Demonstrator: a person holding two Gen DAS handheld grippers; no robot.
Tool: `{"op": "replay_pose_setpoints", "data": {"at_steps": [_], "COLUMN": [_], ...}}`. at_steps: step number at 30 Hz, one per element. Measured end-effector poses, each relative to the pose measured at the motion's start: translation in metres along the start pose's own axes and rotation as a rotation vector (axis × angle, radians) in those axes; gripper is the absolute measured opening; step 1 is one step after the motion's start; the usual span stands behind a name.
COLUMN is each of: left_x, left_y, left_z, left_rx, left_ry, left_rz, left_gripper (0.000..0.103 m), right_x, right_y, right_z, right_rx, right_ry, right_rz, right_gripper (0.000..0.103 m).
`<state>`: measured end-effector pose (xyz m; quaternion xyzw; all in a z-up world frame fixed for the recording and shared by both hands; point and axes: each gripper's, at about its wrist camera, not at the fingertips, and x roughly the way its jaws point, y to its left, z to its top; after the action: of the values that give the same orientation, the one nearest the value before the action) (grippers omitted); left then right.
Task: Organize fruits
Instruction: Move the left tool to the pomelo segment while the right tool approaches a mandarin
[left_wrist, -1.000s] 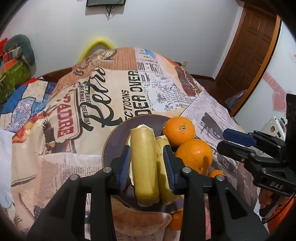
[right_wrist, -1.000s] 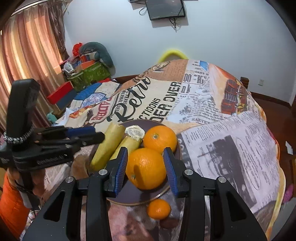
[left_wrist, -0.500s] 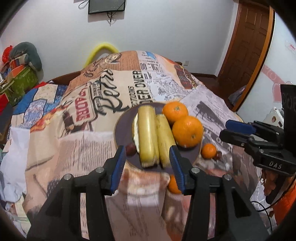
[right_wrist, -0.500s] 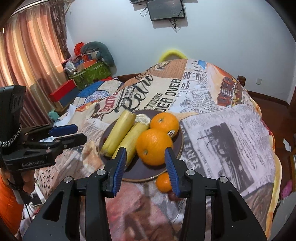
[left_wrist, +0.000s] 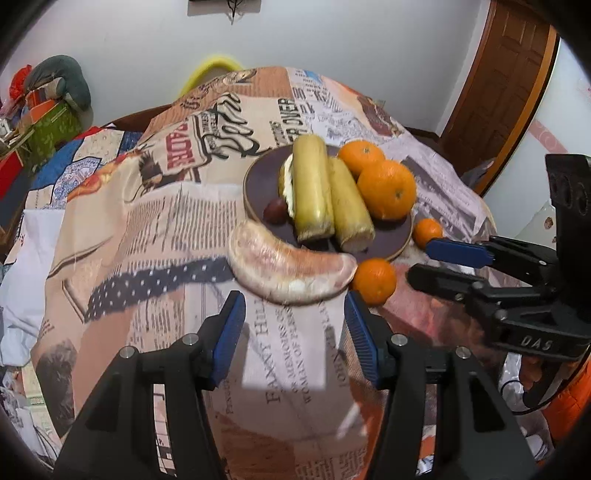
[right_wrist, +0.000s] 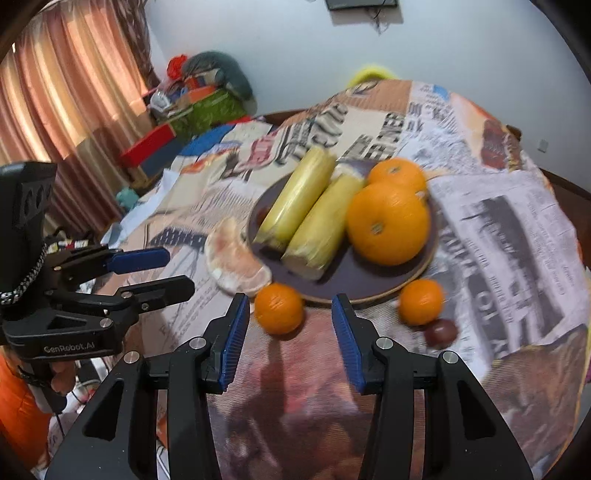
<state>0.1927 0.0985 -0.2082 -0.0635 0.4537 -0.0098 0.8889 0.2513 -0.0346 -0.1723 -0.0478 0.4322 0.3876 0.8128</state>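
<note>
Left tool (left_wrist: 295, 314) jaws just opening, empty; right tool (right_wrist: 288, 317) parted, empty.

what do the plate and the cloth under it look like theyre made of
Plate: dark purple-brown top with a pale tan rim; looks like glazed ceramic or coated wood, matte with little shine. I cannot tell which.
Cloth: soft printed fabric with a newspaper pattern; it drapes and folds over the edges.

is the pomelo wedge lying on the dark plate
No, the pomelo wedge lies on the printed cloth just beside the plate's near rim.
</note>
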Motion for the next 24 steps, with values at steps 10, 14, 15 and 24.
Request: {"op": "replay_pose_setpoints", "data": {"at_steps": [10,14,15,24], "left_x": [0.022,0.023,0.024,0.041], "left_y": [0.009,0.008,0.007,-0.022], "left_z": [-0.01,-0.004,-0.002,0.021], "left_rx": [-0.045,-0.062,-0.065,-0.027], "left_ry": [0.071,0.07,0.067,0.022], "left_rz": [-0.001,0.001,0.003,0.071], "left_gripper": [0.066,0.068,0.071,0.093], "right_x": [0.033,0.027,0.024,-0.018], "right_y": [-0.003,-0.006,-0.007,-0.034], "right_z": [-0.005,-0.008,-0.009,-0.011], "right_rx": [0.009,0.02,0.022,0.074], "right_ry": [0.065,0.049,0.042,-0.05], "right_rz": [0.059,0.074,0.071,0.024], "right_gripper": [0.033,0.033,0.033,0.033]}}
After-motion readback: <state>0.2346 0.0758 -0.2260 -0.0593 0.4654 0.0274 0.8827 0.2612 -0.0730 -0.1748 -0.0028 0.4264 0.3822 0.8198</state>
